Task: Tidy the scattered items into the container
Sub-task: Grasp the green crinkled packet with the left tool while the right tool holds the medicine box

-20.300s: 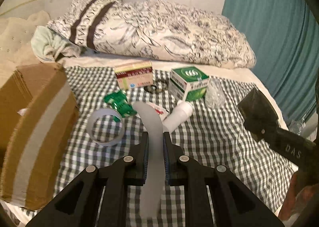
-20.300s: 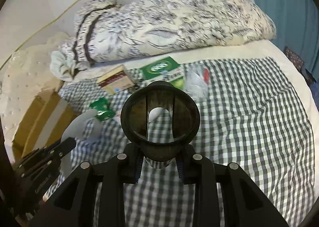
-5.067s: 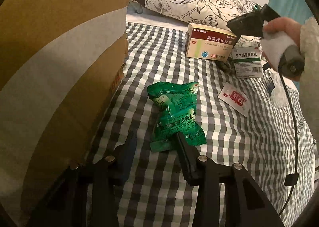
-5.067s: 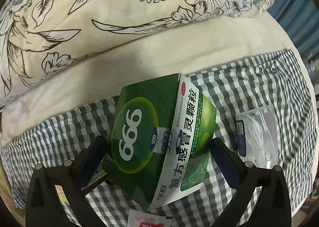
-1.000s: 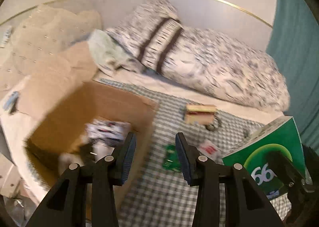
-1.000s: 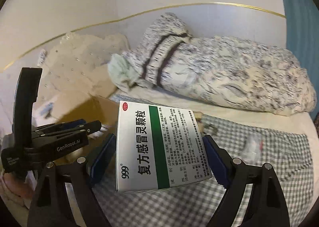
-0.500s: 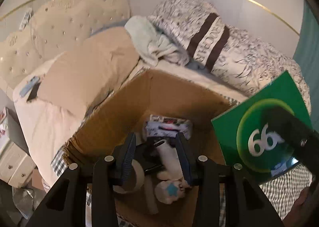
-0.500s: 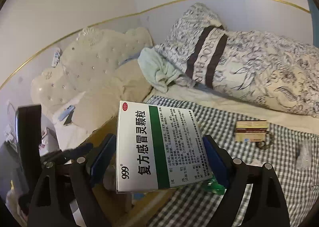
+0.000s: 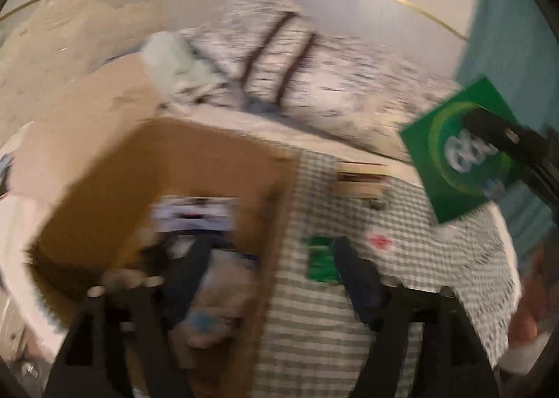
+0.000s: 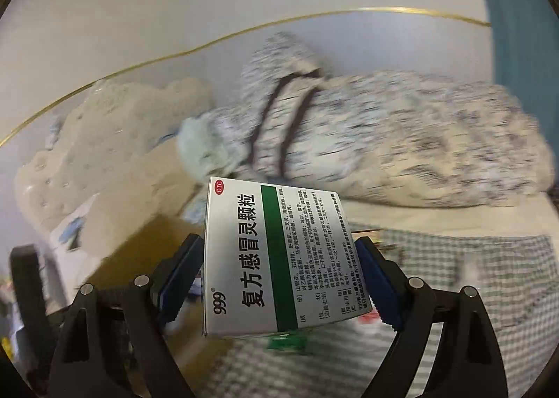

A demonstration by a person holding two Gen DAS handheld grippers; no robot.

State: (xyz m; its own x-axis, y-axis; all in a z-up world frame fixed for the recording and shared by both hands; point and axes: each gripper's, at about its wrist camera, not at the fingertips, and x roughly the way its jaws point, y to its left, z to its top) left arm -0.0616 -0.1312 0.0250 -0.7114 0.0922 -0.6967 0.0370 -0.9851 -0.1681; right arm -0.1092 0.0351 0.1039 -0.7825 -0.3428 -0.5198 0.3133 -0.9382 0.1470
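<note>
Green medicine box [image 10: 269,258] in right claw [image 10: 279,282]

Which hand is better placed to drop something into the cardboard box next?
Right. The right tool already grips the green medicine box above the bed, near the cardboard box. The left tool is open and holds nothing.

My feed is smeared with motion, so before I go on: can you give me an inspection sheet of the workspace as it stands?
Surface: checked bedspread, much of it blurred.
Job's things: medicine box held in the air; cardboard box open, several items inside; green packet, red-printed sachet and yellow box lie on the spread.
Clutter: small dark object beside the yellow box, too blurred to name.
Grippers: right gripper jaws clamp the medicine box; left gripper jaws apart, nothing between them.
Cables: nothing seen.
Surroundings: patterned pillow, teal curtain, tufted headboard.
</note>
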